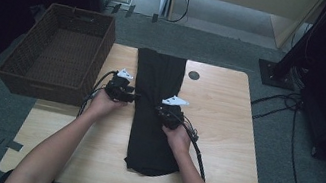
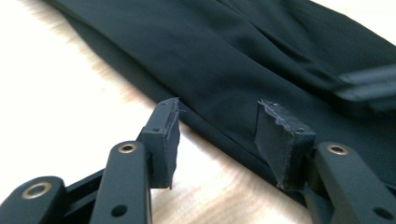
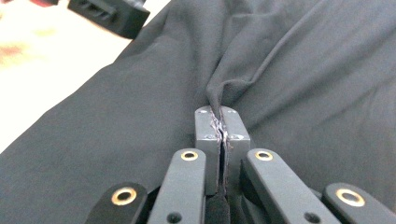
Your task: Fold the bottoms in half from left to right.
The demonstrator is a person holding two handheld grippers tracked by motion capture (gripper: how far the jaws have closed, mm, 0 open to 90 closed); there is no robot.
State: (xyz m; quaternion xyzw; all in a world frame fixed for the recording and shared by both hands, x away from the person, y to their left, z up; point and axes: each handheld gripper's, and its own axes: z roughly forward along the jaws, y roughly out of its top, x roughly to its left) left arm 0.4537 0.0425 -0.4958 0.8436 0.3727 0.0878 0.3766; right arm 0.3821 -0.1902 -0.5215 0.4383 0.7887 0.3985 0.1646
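Note:
A long black folded garment lies down the middle of the wooden table. My left gripper is at the garment's left edge, open, its jaws straddling the hem of the black cloth in the left gripper view. My right gripper rests on the middle of the garment, shut on a pinched ridge of the black fabric, which rises in a fold from between its closed pads.
A dark wicker basket stands at the table's left rear corner, overhanging the edge. A round grommet hole sits right of the garment. Cables and a stand base lie on the floor to the right.

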